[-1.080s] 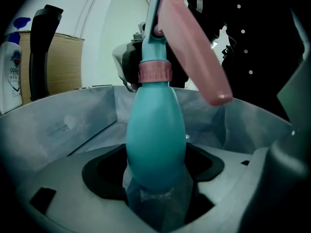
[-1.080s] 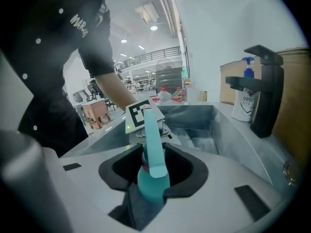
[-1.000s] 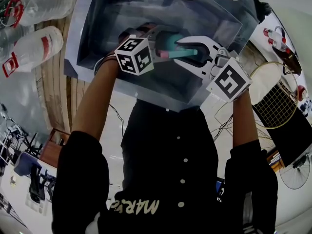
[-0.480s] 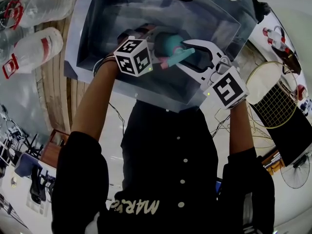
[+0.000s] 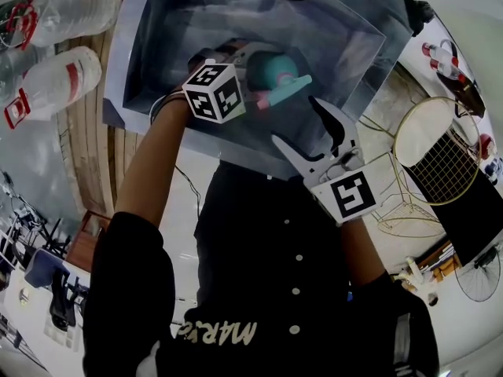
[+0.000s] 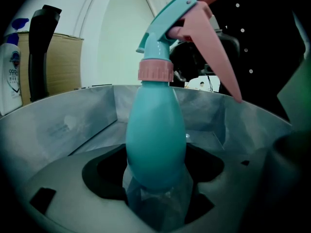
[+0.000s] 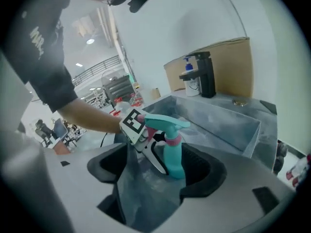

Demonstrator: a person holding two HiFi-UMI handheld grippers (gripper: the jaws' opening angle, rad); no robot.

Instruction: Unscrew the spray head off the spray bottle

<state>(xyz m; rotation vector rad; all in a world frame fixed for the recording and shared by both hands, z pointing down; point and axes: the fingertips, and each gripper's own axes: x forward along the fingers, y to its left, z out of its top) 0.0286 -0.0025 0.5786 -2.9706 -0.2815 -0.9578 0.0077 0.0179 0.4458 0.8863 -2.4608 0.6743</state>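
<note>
Head view, spray bottle (image 5: 267, 67): over the sink (image 5: 137, 53), close to its front wall; the left tongs (image 5: 250, 75) are clamped round its body, likely so it cannot spin while the head is turned
Head view, spray head (image 5: 287, 87): on the bottle, not yet off; the trigger side faces the sink's front wall and the person, and the teal tail points away
Head view, right tongs (image 5: 302, 128): at the sink's front edge, clear of the bottle, jaws opening wide with nothing between them; probably released to take a fresh bite on the head
Left gripper view, bottle: long axis upright, base down between the jaws; the pink collar (image 6: 155, 71) sits on the neck, and the trigger (image 6: 214, 52) slants down toward the dark shirt
Left gripper view, tap (image 6: 41, 52): black, at the sink's back edge, beside a soap bottle (image 6: 12, 76)
Right gripper view, bottle: upright above the sink's near side, well beyond the spread jaws and untouched by them
Right gripper view, left tongs: fingers flank the bottle's body below the collar, which leaves the head free to grip
</note>
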